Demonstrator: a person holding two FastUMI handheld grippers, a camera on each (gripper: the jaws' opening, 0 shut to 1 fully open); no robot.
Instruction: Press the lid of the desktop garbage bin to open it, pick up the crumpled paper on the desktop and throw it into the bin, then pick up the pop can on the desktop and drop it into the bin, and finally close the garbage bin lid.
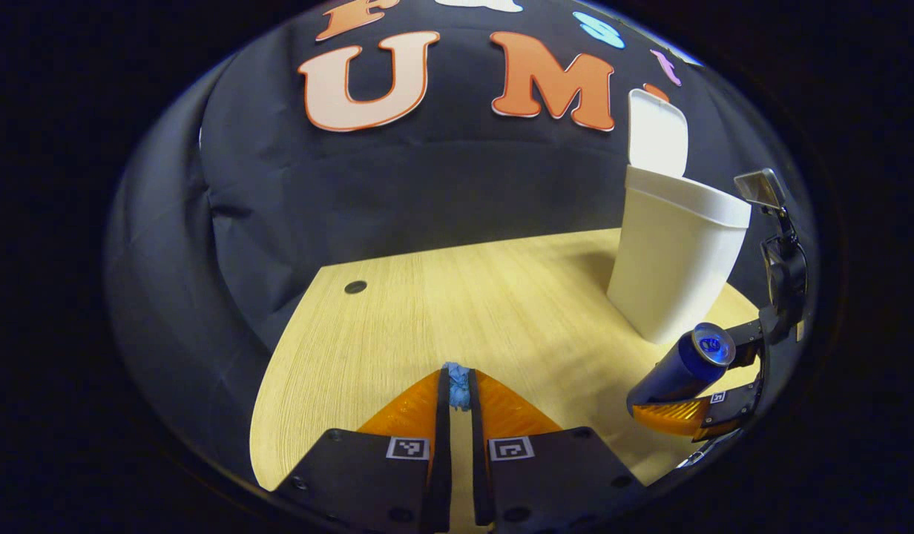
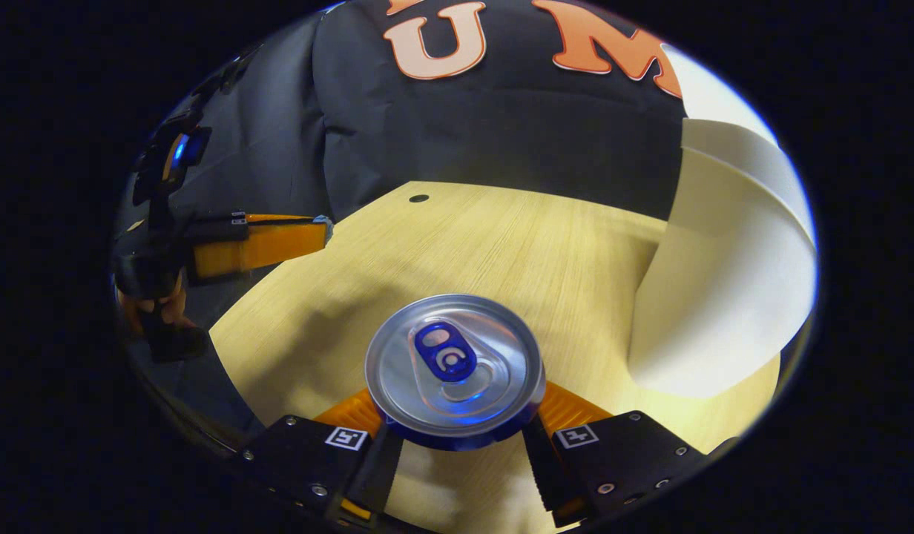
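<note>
In the right gripper view the right gripper (image 2: 457,415) holds the pop can (image 2: 455,368) between its two fingers, one pressing on each side of the blue body, with the silver top and its blue pull tab facing the camera. The can is lifted off the wooden table (image 2: 501,245), and the white garbage bin (image 2: 731,297) stands just to the right of it. In the left gripper view the same can (image 1: 683,367) is tilted, its top pointing up toward the bin (image 1: 672,259), and it sits near the bin's lower front wall but apart from it. The bin's lid (image 1: 657,133) stands upright behind the open rim, so the bin is open. The bin rests on the table (image 1: 464,311) near its far right edge. The left gripper (image 1: 457,389) is low over the table, well to the left of the bin, with its fingers drawn in to a narrow gap and a small bluish scrap (image 1: 457,386) caught at the tips; what the scrap is cannot be told. In the right gripper view the left gripper (image 2: 323,226) appears far to the left of the bin, with a hand (image 2: 156,308) gripping its handle. A small dark hole (image 1: 355,286) marks the table far left of the bin.
</note>
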